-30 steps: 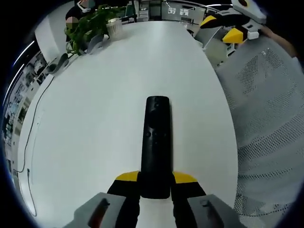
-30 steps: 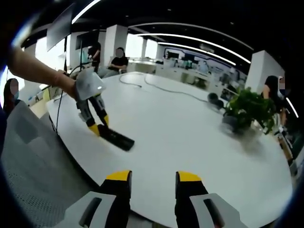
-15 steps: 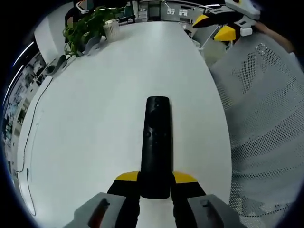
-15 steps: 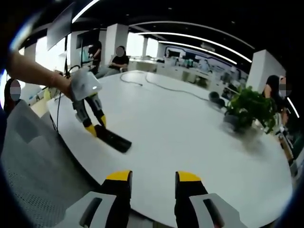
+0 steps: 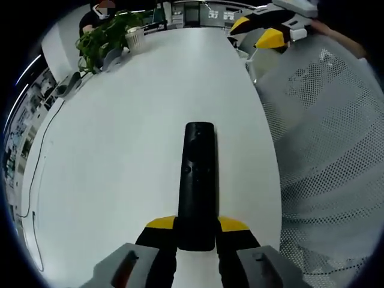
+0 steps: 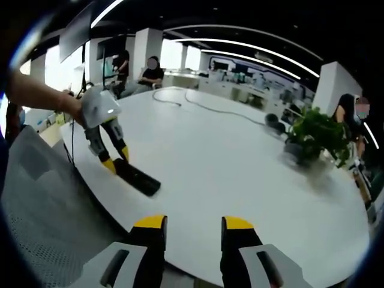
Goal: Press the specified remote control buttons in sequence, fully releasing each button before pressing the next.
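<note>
**Left gripper view: remote clamped at near end, right jaws apart over worktop edge**

Left gripper view: left gripper (image 5: 196,231), yellow-tipped jaws closed on the near end of the remote control (image 5: 197,180). Remote is a slim black bar, matte, rounded at the far end, small buttons on its top face; it points straight away along the jaws, over the worktop (image 5: 120,138). Whether it rests on the surface or sits just above, cannot tell.

Worktop: smooth white, glossy, rounded outline. A thin cable (image 5: 37,174) trails along its left side.

Containers: one pale ribbed pot (image 5: 135,38) at the far end, holding a leafy green plant (image 5: 102,37). Contents below the foliage not discernible.

Grey mesh chair back (image 5: 327,150), perforated weave, just beside the worktop's right edge. Right gripper (image 5: 264,31) enters at top right, yellow tips.

Right gripper view: right gripper (image 6: 193,231), jaws parted with a clear gap, nothing between them, above the near worktop edge (image 6: 240,180). At left, a hand (image 6: 69,108) grips the left gripper's pale housing; remote (image 6: 137,178) slants from its tips. Plant (image 6: 316,137) blurred at right.
</note>
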`<state>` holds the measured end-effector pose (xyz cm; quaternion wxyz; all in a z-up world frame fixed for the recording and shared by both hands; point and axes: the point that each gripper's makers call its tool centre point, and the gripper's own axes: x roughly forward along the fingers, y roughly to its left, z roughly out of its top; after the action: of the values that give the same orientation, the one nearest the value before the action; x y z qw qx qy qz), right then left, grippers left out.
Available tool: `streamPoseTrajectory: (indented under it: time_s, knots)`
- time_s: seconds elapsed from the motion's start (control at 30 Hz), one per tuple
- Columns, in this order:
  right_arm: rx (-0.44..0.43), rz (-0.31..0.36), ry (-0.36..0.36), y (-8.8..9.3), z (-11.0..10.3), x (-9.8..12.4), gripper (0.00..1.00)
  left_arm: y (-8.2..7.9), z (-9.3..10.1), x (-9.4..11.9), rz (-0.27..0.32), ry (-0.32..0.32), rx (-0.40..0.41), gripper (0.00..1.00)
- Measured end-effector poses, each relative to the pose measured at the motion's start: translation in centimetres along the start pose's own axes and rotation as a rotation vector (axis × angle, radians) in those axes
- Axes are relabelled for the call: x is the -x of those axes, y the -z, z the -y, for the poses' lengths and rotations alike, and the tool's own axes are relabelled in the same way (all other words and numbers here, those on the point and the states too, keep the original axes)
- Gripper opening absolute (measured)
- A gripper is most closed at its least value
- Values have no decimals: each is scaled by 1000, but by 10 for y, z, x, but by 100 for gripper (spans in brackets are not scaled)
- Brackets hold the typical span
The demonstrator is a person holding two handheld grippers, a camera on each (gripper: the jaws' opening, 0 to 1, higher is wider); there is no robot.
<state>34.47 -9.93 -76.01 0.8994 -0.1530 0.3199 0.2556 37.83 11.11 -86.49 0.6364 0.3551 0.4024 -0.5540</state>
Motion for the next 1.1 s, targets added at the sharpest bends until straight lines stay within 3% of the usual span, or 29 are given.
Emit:
streamPoseTrajectory:
  time_s: [0.83,1.1]
  knots:
    - [14,-15,-21,3,-4,-1,32,1,29,1,9,-2,2,24]
    - [12,-2,-21,0,-4,0,31,1,36,1,36,-21,40,24]
